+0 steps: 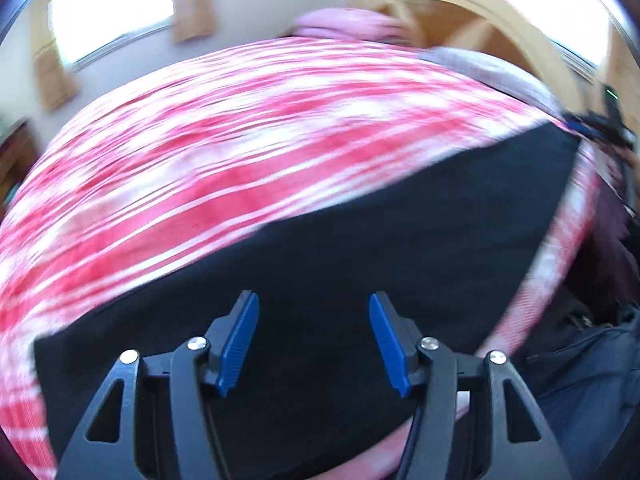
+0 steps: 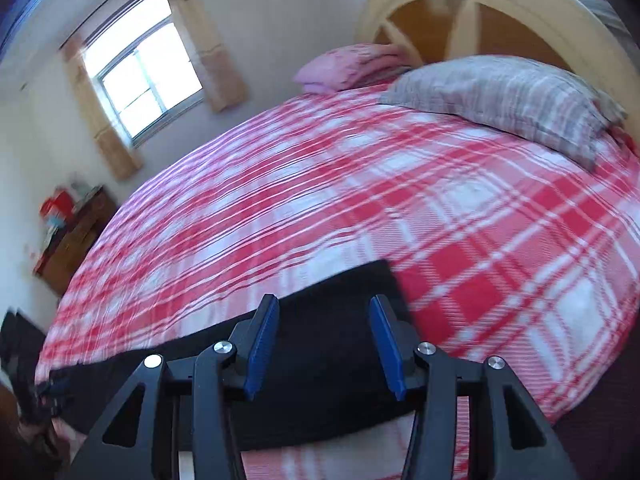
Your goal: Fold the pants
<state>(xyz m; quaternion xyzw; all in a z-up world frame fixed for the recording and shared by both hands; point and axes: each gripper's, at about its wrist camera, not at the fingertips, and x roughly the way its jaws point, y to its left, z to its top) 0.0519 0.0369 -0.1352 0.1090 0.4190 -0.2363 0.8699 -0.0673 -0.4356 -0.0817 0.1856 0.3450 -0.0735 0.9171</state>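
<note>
Black pants (image 1: 360, 248) lie flat as a long band along the near edge of a bed with a red and white plaid cover (image 1: 240, 140). My left gripper (image 1: 314, 308) is open and empty, hovering over the left part of the pants. In the right wrist view the pants (image 2: 332, 344) end in a squared corner just beyond my right gripper (image 2: 324, 312), which is open and empty above that end. The other gripper shows as a dark shape at the far right of the left wrist view (image 1: 600, 128). Both views are motion-blurred.
A grey plaid pillow (image 2: 520, 100) and a pink pillow (image 2: 352, 66) lie at the head of the bed by a curved wooden headboard (image 2: 480, 4). A window (image 2: 144, 68) and a wooden side table (image 2: 72, 236) stand to the left. A dark bag (image 1: 588, 360) sits beside the bed.
</note>
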